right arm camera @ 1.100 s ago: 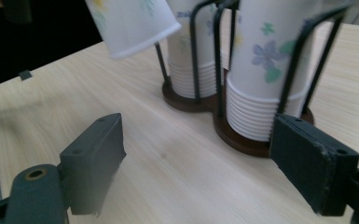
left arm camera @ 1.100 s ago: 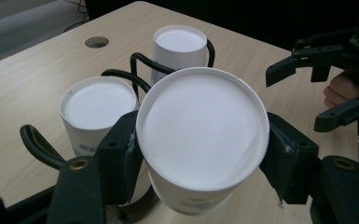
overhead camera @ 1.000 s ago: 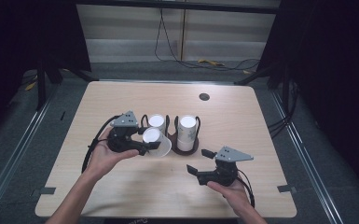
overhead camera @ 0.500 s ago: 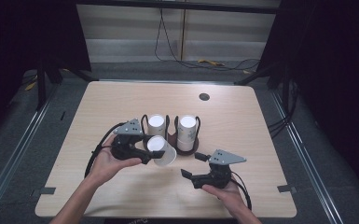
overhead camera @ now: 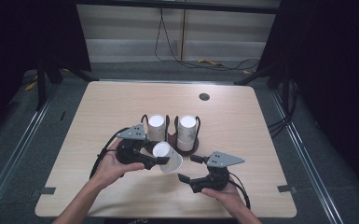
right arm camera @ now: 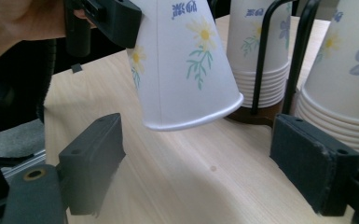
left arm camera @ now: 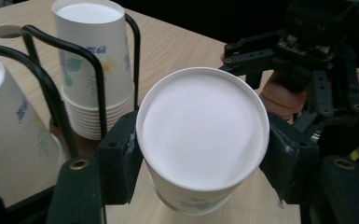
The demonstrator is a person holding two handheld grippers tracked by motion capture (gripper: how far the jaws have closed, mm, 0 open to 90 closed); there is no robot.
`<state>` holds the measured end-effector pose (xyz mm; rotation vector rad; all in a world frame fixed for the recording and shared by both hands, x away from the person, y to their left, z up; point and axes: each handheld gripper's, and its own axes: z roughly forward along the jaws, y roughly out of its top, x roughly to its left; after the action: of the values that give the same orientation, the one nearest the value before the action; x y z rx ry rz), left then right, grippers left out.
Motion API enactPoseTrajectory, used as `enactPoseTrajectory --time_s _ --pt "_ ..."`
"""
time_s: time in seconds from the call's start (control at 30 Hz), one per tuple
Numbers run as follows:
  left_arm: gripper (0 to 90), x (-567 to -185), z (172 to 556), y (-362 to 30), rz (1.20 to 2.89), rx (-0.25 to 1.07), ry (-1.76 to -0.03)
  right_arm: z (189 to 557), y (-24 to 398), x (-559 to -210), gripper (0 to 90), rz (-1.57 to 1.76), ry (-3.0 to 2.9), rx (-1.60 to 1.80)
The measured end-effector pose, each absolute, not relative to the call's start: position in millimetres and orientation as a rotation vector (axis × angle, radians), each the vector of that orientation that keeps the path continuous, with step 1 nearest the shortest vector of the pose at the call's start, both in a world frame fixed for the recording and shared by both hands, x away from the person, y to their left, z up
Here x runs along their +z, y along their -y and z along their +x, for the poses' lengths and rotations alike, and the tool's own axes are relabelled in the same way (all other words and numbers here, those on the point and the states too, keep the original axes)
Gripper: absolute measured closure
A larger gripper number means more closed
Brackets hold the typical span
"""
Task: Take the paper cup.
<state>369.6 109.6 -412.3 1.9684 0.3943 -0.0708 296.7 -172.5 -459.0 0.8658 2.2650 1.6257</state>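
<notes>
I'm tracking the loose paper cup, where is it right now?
In the high view the paper cup is upside down in the left tool, just in front of the cup rack.

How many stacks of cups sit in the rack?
2: the left stack and the right stack stand upside down side by side in the rack. One more cup is held apart in the left tool.

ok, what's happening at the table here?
A person works two handheld claws over a wooden table. The left claw is shut on a single paper cup, held upside down and tilted, clear of the tabletop. Behind it a black wire rack holds two stacks of upturned flowered cups. The right claw is open and empty, pointed toward the held cup from the near side, not touching it.
</notes>
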Motion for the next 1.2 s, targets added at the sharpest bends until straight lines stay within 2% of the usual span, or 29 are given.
enactPoseTrajectory --time_s 0.3,1.2 --pt "36.3 -418.2 365.8 -99.2 1.966 -0.133 -0.374 296.9 171.0 -457.9 15.3 0.849 -2.272 1.644" --pt "36.4 -405.6 355.6 -88.9 1.955 -0.182 -0.289 298.2 166.9 -459.9 14.4 0.745 -2.358 1.738"
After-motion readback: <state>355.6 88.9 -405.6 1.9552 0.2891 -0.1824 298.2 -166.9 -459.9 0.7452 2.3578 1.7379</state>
